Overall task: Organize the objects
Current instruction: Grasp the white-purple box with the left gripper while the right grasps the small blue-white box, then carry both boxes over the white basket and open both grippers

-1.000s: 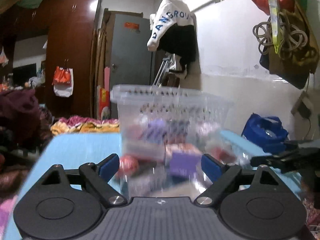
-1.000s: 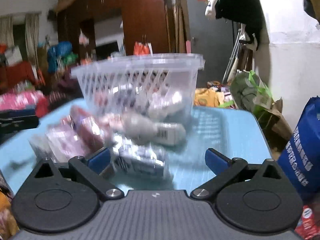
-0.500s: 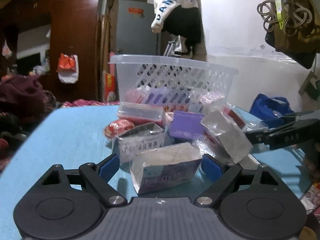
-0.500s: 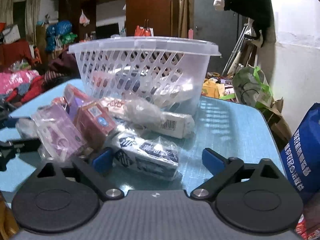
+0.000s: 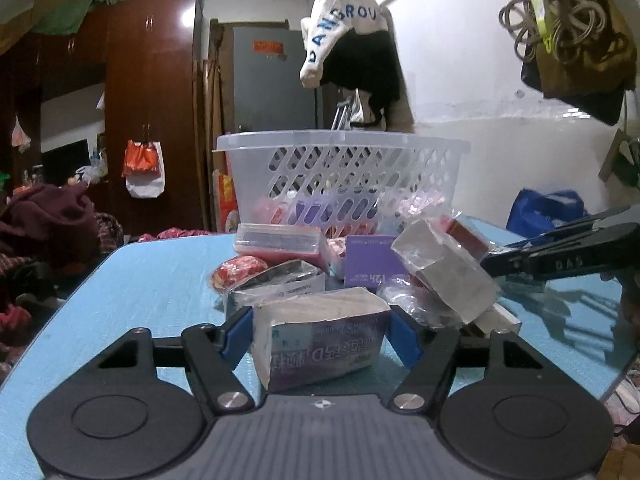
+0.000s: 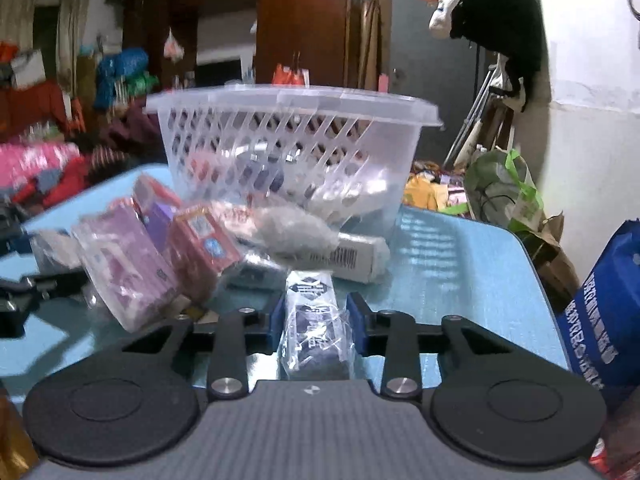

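- Where the room's clutter gives way, a blue table fills the lower half of both wrist views and carries everything the task concerns.
- A clear plastic basket with slotted walls stands upright toward the far side of the table; several packets show through its walls, lying in the bottom.
- A loose heap of wrapped boxes and packets lies on the table just in front of the basket, touching its near wall: a grey wrapped block leaning at a tilt, a purple box behind it, and a red flat box to the left.
- In the right wrist view the same heap shows a pink wrapped box and a red carton, both tilted.
- The left gripper is closing on a white-and-purple box at the near edge of the heap; both blue pads sit against the box's ends.
- The right gripper is clamped nearly fully closed on a dark blue wrapped packet, which lies lengthwise between the pads on the near side of the heap.
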`<state>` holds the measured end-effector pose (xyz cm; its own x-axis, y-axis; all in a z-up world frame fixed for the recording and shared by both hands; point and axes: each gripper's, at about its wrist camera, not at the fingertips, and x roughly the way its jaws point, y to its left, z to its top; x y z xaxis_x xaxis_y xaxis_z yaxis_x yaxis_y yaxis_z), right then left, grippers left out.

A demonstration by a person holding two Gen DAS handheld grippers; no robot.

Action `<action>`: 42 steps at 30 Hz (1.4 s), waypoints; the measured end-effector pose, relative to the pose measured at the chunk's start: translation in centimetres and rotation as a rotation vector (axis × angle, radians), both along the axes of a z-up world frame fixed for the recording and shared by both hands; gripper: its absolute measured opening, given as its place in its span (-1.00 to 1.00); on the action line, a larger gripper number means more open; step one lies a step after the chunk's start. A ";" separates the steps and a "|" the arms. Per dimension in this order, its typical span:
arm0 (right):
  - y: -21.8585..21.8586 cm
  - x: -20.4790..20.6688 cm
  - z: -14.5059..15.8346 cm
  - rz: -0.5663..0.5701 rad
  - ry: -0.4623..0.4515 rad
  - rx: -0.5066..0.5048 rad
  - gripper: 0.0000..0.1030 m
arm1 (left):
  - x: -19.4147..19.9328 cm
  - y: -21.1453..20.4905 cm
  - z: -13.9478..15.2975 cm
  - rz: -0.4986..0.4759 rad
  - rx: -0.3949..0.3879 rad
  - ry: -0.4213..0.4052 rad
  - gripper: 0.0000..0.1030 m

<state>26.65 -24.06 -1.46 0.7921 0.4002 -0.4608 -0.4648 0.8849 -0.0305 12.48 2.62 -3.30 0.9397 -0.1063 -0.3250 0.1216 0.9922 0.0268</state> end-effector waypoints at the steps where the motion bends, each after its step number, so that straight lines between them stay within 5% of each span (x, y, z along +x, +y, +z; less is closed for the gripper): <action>1: -0.3 -0.2 0.1 0.000 -0.009 0.022 -0.30 | -0.1 0.1 -0.1 0.003 -0.004 -0.009 0.42; 12: -1.8 -0.7 0.4 0.000 -0.062 0.125 -0.32 | -1.9 1.8 0.1 -0.004 -0.073 -0.104 0.42; 32: -2.9 -1.3 0.2 -0.021 -0.111 0.210 -0.33 | -2.1 2.8 0.2 0.005 -0.128 -0.125 0.42; 36: -2.4 -1.6 1.6 -0.063 -0.160 0.180 -0.33 | -1.0 2.9 2.5 -0.023 -0.152 -0.150 0.42; 42: -0.4 -1.0 9.2 -0.021 -0.270 0.192 -0.32 | 4.9 2.4 10.8 -0.067 -0.170 -0.183 0.42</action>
<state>25.68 -24.44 7.78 0.8843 0.4419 -0.1510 -0.4445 0.8956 0.0177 17.37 5.00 7.54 0.9703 -0.2088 -0.1220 0.1956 0.9743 -0.1121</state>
